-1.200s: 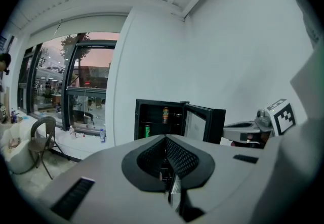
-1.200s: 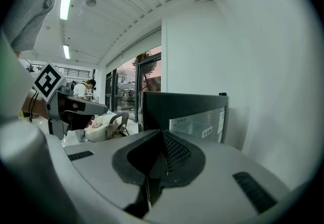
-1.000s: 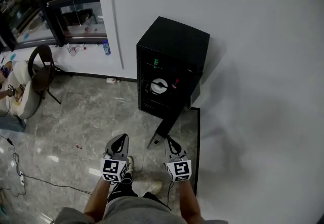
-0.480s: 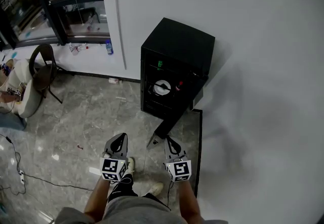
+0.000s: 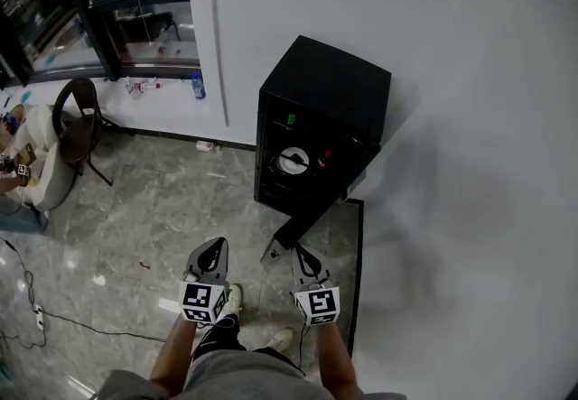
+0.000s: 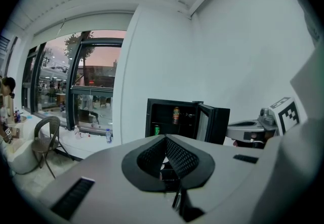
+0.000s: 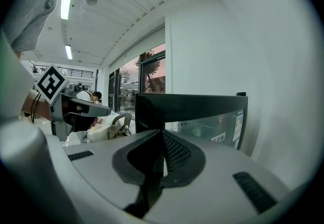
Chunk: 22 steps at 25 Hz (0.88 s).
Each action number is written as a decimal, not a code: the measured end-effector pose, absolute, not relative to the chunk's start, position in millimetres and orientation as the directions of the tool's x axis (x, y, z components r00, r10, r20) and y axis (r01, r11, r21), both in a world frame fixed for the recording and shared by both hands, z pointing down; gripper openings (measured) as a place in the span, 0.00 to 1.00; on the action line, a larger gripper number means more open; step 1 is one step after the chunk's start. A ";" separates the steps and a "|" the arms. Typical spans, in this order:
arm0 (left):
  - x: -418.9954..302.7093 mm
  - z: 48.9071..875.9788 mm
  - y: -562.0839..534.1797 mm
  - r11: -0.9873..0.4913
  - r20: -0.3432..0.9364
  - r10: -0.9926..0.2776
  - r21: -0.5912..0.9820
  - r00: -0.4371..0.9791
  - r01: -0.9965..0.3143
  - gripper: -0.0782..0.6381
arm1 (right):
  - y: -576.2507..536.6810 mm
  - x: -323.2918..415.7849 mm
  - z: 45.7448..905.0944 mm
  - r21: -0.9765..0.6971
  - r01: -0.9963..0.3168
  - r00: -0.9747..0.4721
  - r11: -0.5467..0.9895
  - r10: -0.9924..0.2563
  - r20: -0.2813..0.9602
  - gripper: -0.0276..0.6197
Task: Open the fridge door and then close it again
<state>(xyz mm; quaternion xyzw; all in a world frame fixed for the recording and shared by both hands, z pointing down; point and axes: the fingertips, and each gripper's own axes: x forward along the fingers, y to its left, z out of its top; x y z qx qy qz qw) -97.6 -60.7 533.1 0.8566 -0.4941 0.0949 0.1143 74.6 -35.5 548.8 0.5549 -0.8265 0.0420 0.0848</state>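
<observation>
Standing in front of the black mini fridge (image 5: 336, 82), which is sitting on the floor against the white wall. I'm holding both grippers low and out in front of me. The left gripper (image 5: 219, 245) is pinched together w/ nothing in it, and the right gripper (image 5: 299, 250) likewise has its jaws meeting at the tip, empty.

The fridge door (image 5: 294, 230) is hanging open, swung out toward me. From the head view I'm seeing it edge-on, w/ its free end just ahead of the right gripper but not touching it. In the right gripper view its glass panel is filling most of what's ahead. Inside, a green can (image 5: 291, 119) and a few other items are showing on the shelves.

Judging from that, the opening half is done and the closing is what's left.

Risks from here:
- Pushing w/ a closed tip on smooth glass: it could be skidding sideways instead of driving the door round.
- Pushing too hard: the door slamming, cans toppling, or the light fridge sliding vs. the wall.
- Pushing too softly: the door stopping short of the seal or bouncing back ajar.
- The left gripper is nearer the opening side, so it could be getting caught between door and frame if I'm not pulling it clear.
</observation>
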 end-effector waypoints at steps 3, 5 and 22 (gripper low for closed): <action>-104.9 533.7 -66.9 -0.487 0.282 -0.823 0.097 0.493 -0.868 0.12 | -43.0 67.7 550.2 0.025 -0.926 -0.367 0.378 -0.911 0.189 0.08; -110.8 533.8 -71.7 -0.493 0.288 -0.819 0.091 0.497 -0.865 0.12 | -48.3 63.0 550.3 0.030 -0.930 -0.355 0.367 -0.915 0.189 0.08; -145.1 536.1 -125.8 -0.568 0.274 -0.777 0.085 0.567 -0.819 0.12 | -98.2 31.7 552.3 0.040 -0.960 -0.262 0.276 -0.942 0.210 0.08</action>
